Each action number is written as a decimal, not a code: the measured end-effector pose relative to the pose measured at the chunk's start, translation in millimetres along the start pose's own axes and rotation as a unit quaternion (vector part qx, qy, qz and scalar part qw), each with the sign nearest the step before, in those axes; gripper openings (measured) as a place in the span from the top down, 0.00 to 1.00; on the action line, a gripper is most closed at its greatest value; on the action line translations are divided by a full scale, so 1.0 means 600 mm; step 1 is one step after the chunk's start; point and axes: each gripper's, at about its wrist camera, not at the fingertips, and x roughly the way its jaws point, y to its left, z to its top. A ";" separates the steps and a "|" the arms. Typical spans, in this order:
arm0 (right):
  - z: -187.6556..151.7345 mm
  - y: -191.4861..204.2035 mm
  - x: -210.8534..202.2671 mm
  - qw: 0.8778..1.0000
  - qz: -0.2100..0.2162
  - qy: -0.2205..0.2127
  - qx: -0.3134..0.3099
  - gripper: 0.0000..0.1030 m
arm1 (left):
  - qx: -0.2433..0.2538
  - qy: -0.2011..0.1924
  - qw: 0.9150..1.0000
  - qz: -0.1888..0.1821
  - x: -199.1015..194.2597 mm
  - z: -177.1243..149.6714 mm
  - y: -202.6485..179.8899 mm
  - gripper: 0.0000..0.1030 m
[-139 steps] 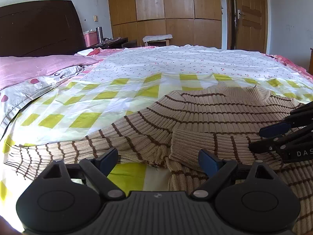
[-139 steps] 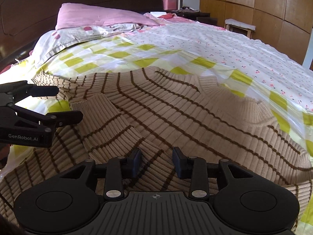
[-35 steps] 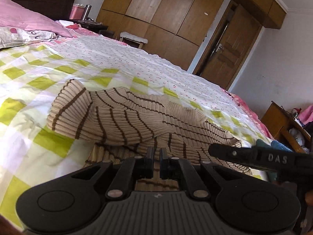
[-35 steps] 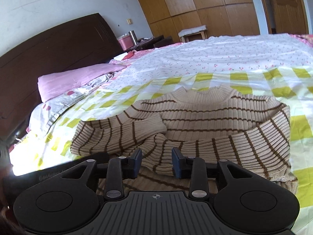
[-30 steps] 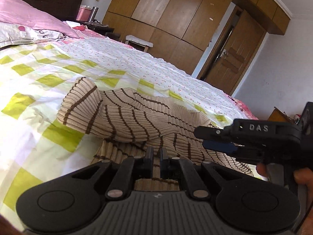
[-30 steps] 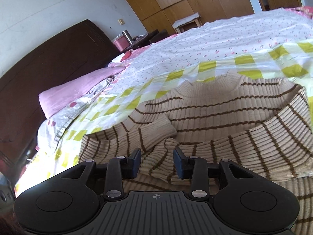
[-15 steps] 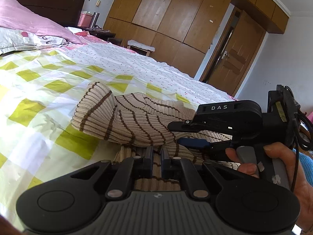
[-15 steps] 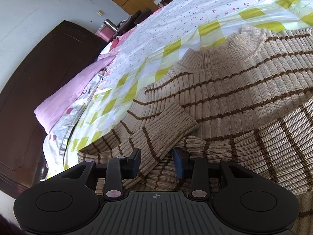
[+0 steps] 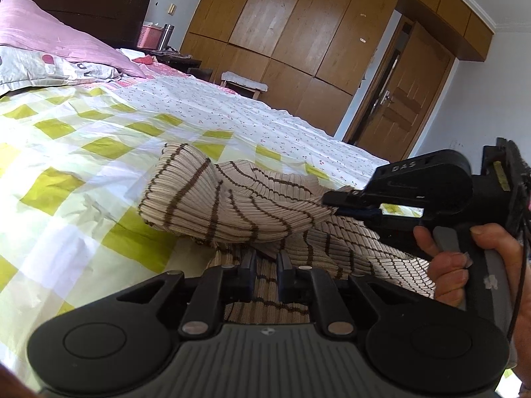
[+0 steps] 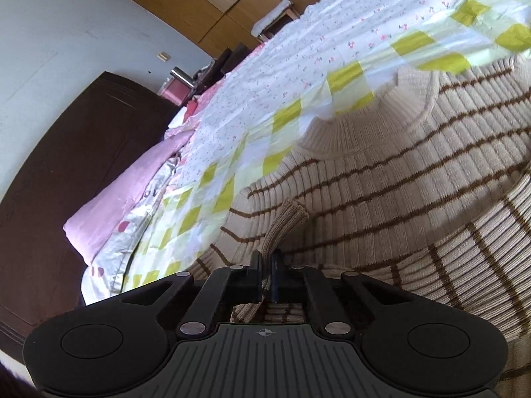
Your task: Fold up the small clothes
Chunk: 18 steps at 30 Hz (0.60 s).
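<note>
Fingers of right gripper (image 10: 265, 265) pinched shut on sweater (image 10: 415, 172) cuff; left gripper (image 9: 265, 260) fingers clamped on sweater fold, over bed (image 9: 66, 152).

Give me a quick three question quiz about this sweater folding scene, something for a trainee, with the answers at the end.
1. True or false: the right gripper is shut on the sleeve cuff of the striped sweater.
2. What pattern has the bedsheet directly beside the sweater? A plain pink; B yellow-green checks; C blue stripes.
3. Fill in: the left gripper has its jaws nearly closed over the sweater's ____ edge.

Key: 1 true; 2 B; 3 lower
</note>
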 end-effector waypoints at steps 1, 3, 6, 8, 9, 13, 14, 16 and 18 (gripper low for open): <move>0.005 0.004 -0.013 1.000 0.003 -0.009 -0.006 0.94 | -0.001 -0.002 1.000 0.000 -0.002 0.000 0.001 0.82; 0.019 0.008 -0.045 0.999 0.009 -0.030 -0.015 0.94 | -0.003 -0.005 1.000 -0.001 -0.004 0.000 0.001 0.80; 0.039 0.005 -0.098 0.998 0.011 -0.065 -0.023 0.94 | -0.004 -0.006 1.000 0.001 -0.006 -0.001 0.001 0.74; 0.053 -0.004 -0.132 0.996 0.007 -0.088 -0.024 0.94 | -0.003 -0.005 1.000 0.002 -0.004 -0.002 0.001 0.72; 0.056 -0.012 -0.148 0.995 0.004 -0.097 -0.022 0.94 | -0.001 -0.003 1.000 0.004 -0.003 -0.003 0.000 0.70; 0.048 -0.059 -0.188 0.992 -0.044 -0.121 -0.021 0.94 | 0.006 0.005 1.000 0.009 0.007 -0.007 -0.006 0.65; 0.044 -0.076 -0.187 0.991 -0.065 -0.116 -0.015 0.94 | 0.009 0.007 1.000 0.011 0.009 -0.008 -0.007 0.64; 0.037 -0.111 -0.177 0.990 -0.099 -0.103 0.001 0.94 | 0.019 0.011 1.000 0.019 0.014 -0.012 -0.010 0.63; 0.029 -0.136 -0.167 0.986 -0.135 -0.100 -0.001 0.94 | 0.032 0.014 0.999 0.033 0.018 -0.015 -0.014 0.62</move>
